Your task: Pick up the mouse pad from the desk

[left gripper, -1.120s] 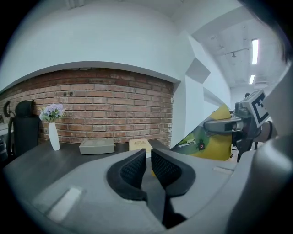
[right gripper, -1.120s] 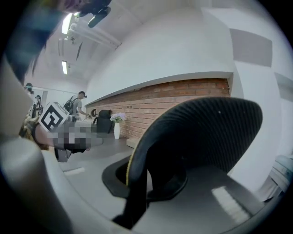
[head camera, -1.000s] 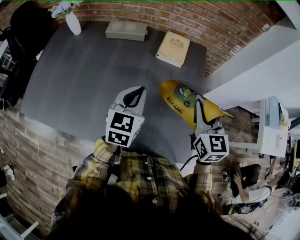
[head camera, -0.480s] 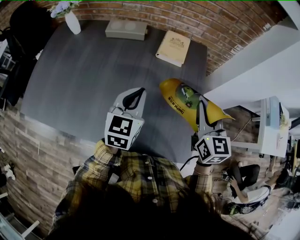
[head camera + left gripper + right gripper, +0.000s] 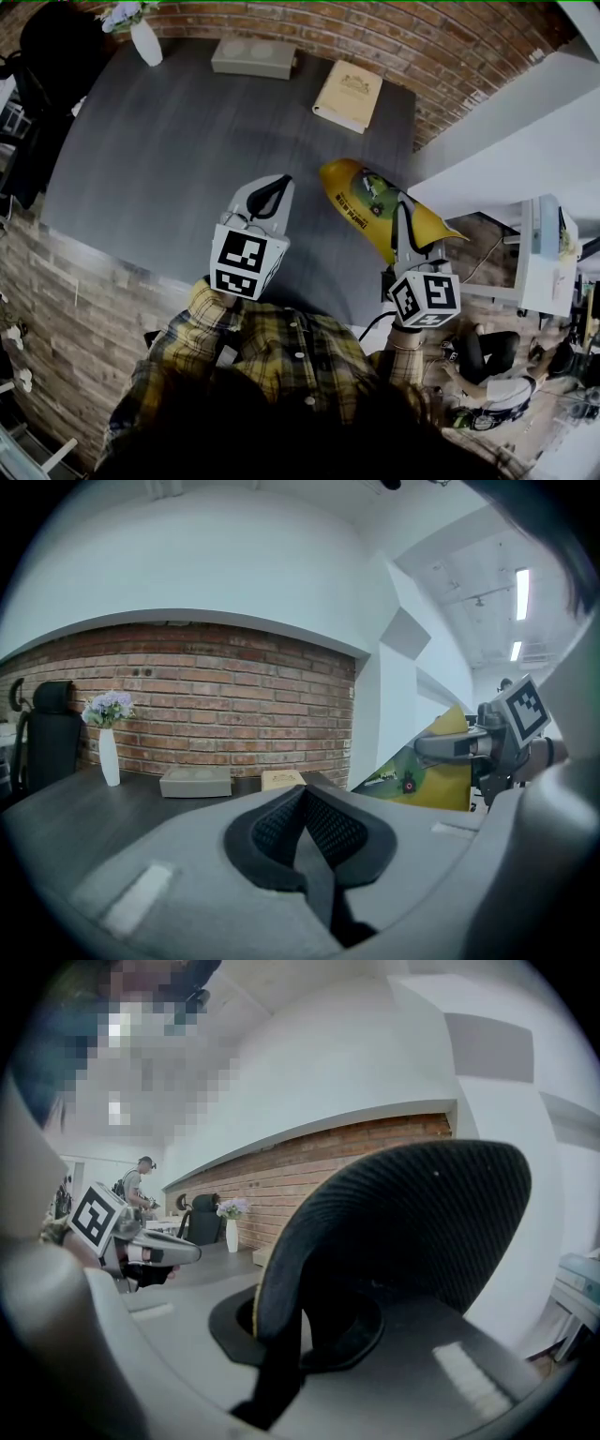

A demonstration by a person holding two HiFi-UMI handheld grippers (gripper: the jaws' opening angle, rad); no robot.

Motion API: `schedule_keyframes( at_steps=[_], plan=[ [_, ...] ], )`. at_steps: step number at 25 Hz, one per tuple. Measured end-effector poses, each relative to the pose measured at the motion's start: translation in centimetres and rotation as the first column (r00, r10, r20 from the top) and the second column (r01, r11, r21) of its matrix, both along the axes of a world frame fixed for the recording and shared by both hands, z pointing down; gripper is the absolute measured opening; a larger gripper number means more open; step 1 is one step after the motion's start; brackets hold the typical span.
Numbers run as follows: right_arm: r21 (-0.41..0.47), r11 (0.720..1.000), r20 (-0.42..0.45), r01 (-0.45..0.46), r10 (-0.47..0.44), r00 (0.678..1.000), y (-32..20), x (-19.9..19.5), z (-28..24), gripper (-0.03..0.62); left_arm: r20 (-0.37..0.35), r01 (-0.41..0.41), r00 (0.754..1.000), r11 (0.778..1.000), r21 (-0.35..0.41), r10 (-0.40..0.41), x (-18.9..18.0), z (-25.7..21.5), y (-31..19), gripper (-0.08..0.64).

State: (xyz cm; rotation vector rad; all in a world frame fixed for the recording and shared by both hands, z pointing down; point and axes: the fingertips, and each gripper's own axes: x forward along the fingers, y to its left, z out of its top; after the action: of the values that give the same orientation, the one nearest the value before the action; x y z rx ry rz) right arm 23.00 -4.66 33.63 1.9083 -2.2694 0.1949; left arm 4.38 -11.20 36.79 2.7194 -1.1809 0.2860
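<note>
The mouse pad (image 5: pixel 361 195) is yellow with a green picture and hangs tilted above the right edge of the dark desk (image 5: pixel 159 159). My right gripper (image 5: pixel 402 214) is shut on its near end. In the right gripper view the pad's black textured underside (image 5: pixel 403 1232) rises from between the jaws and fills the upper right. My left gripper (image 5: pixel 277 185) hovers over the desk's near part, to the pad's left, shut and empty. In the left gripper view its pads (image 5: pixel 281 822) meet, with the pad (image 5: pixel 427 780) and the right gripper (image 5: pixel 459 747) off to the right.
At the desk's far edge stand a white vase with flowers (image 5: pixel 145 42), a grey box (image 5: pixel 253 59) and a tan book (image 5: pixel 347 97), against a brick wall. A black chair (image 5: pixel 47 56) stands at the far left. White partitions close the right side.
</note>
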Motion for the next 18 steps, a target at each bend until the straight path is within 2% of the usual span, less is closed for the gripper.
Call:
schedule_keyframes(
  at_steps=[18],
  plan=[
    [0.004,1.000,0.007,0.006,-0.006,1.000,-0.36,-0.14,0.21,0.014,0.006,0.015,1.000,1.000,0.005,-0.015,-0.36,0.14,-0.48,0.000]
  ],
)
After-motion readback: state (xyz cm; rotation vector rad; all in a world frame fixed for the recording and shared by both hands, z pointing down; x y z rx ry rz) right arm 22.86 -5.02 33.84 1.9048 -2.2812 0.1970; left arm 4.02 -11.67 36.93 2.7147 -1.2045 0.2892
